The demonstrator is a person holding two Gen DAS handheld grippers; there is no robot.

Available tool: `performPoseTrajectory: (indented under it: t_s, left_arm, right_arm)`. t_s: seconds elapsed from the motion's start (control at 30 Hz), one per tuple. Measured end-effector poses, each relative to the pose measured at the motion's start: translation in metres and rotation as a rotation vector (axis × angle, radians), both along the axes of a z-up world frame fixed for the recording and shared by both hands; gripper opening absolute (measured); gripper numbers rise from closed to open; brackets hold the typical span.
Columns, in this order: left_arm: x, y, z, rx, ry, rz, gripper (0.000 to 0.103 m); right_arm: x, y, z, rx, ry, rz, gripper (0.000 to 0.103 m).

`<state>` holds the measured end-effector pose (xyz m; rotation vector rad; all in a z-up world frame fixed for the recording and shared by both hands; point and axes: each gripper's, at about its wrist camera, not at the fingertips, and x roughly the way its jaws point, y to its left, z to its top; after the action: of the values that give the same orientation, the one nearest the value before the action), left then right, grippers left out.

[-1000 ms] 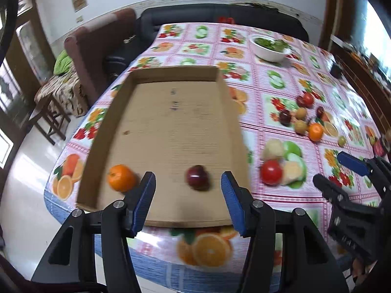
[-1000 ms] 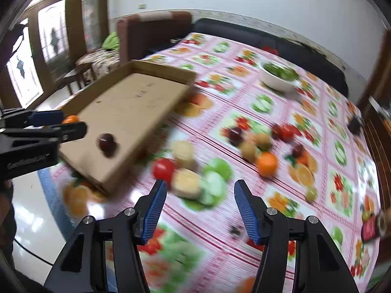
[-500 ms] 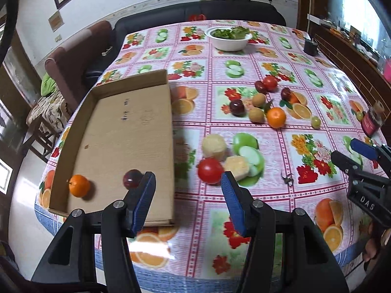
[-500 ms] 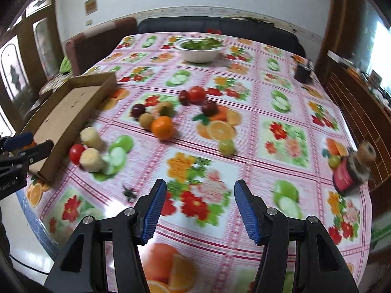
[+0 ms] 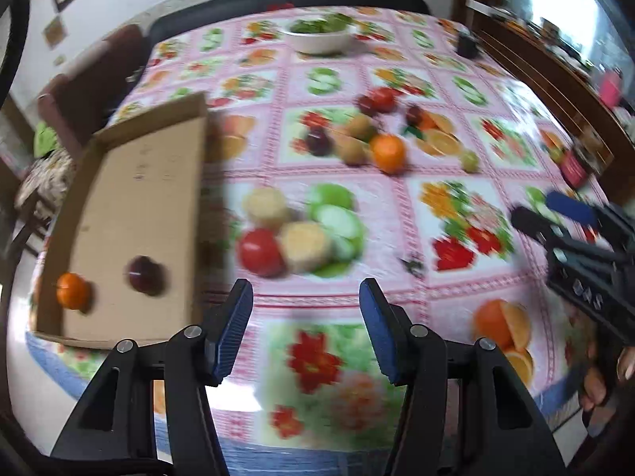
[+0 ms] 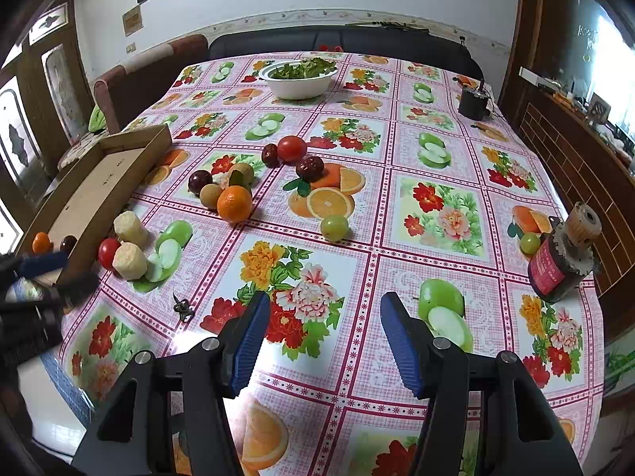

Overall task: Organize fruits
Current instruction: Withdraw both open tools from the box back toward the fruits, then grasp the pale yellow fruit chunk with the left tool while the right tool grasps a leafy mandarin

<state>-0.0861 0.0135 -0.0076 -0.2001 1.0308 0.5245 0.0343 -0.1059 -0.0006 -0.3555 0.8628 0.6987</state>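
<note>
Cardboard tray (image 6: 99, 182) sits at counter (image 6: 436, 182) left edge, long axis running away from camera; small orange (image 6: 41, 241) and dark plum (image 6: 68, 242) at its near end. Loose fruit cluster (image 6: 234, 203) right of tray. Left gripper (image 5: 305, 329) and right gripper (image 6: 323, 343): fingers apart, holding nothing. "DAS" legible on right gripper body.

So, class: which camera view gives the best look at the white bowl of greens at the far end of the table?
The right wrist view: the white bowl is sharp there, its rim and the green leaves inside plainly visible. In the left wrist view the same bowl is blurred by motion, just a pale shape with a green smear on top.
</note>
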Motion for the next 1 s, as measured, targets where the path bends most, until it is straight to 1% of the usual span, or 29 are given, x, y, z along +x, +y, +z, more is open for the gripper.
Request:
performPoseTrajectory:
  t_s: [0.1,0.23,0.37,0.47,0.57,0.67,0.77,0.9,0.93,1.0]
  left_arm:
    - [0.007,-0.008,-0.009,-0.03,0.012,-0.036,0.055]
    - [0.007,0.001,-0.017,-0.078,0.006,-0.019,0.055]
    - [-0.002,0.018,-0.02,-0.14,-0.056,0.027,0.055]
    - [-0.006,0.029,-0.023,-0.194,-0.081,0.045,0.055]
    - [-0.008,0.038,-0.026,-0.229,-0.096,0.066,0.055]
    - [-0.005,0.041,-0.026,-0.233,-0.098,0.066,0.055]
    - [0.001,0.044,-0.028,-0.252,-0.097,0.06,0.055]
    - [0.008,0.046,-0.03,-0.229,-0.092,0.056,0.055]
    - [0.009,0.046,-0.03,-0.225,-0.094,0.053,0.055]
    - [0.012,0.047,-0.03,-0.218,-0.099,0.043,0.055]
  right_arm:
    - [0.003,-0.001,0.0,0.011,0.008,-0.009,0.06]
    - [0.008,0.001,0.002,0.044,0.026,-0.011,0.059]
    - [0.019,0.006,-0.002,0.079,0.062,-0.025,0.059]
    - [0.026,0.011,-0.008,0.091,0.088,-0.03,0.058]
    - [0.033,0.016,-0.015,0.103,0.115,-0.033,0.054]
    - [0.04,0.019,-0.021,0.119,0.14,-0.035,0.053]
    - [0.046,0.021,-0.026,0.126,0.158,-0.045,0.051]
    - [0.05,0.023,-0.025,0.156,0.171,-0.038,0.048]
    - [0.05,0.025,-0.024,0.165,0.175,-0.027,0.046]
    - [0.047,0.035,-0.021,0.188,0.19,0.021,0.046]
